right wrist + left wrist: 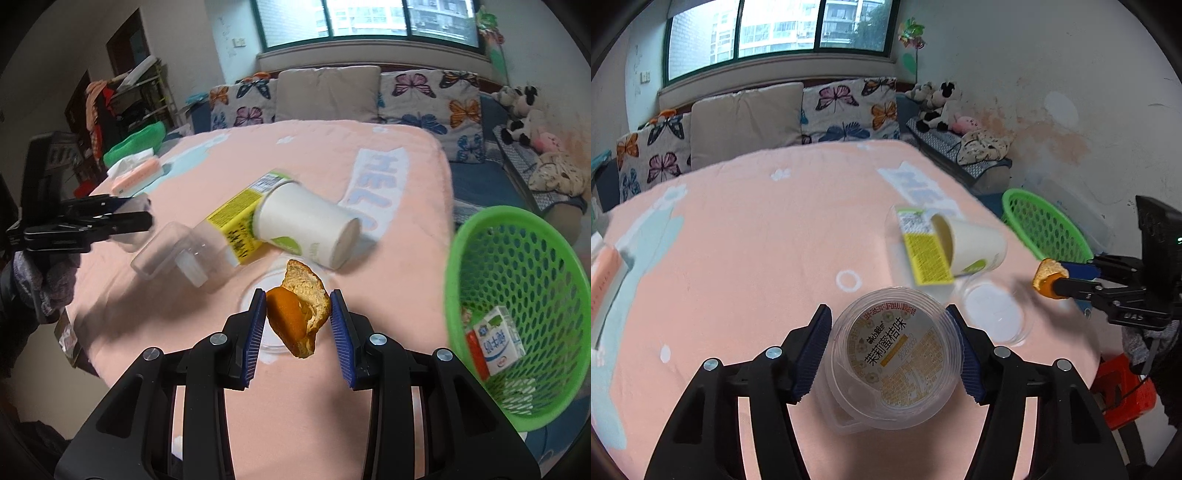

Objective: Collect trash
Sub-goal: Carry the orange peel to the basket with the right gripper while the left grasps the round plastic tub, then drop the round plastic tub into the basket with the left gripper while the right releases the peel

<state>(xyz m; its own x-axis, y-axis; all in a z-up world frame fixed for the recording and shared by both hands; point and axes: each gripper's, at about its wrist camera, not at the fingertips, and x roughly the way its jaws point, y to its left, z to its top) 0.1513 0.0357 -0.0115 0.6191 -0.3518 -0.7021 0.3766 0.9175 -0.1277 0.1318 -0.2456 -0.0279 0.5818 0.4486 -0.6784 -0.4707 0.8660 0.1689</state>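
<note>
Two tongs held trash: the left tongs (pixel 890 352) gripped a clear jelly cup (pixel 895 356), the right tongs (pixel 298 328) an orange peel (pixel 295 321), next likely bound for the green basket (pixel 517 317) at three o'clock.

Both grippers, left gripper (pixel 892 354) and right gripper (pixel 298 332), have glossy black plastic arms with triangular cut-outs, round silver screws at the joints, and ribbed dark blue pads (pixel 255 332). A grey knitted glove (pixel 55 280) covers the left hand.
</note>
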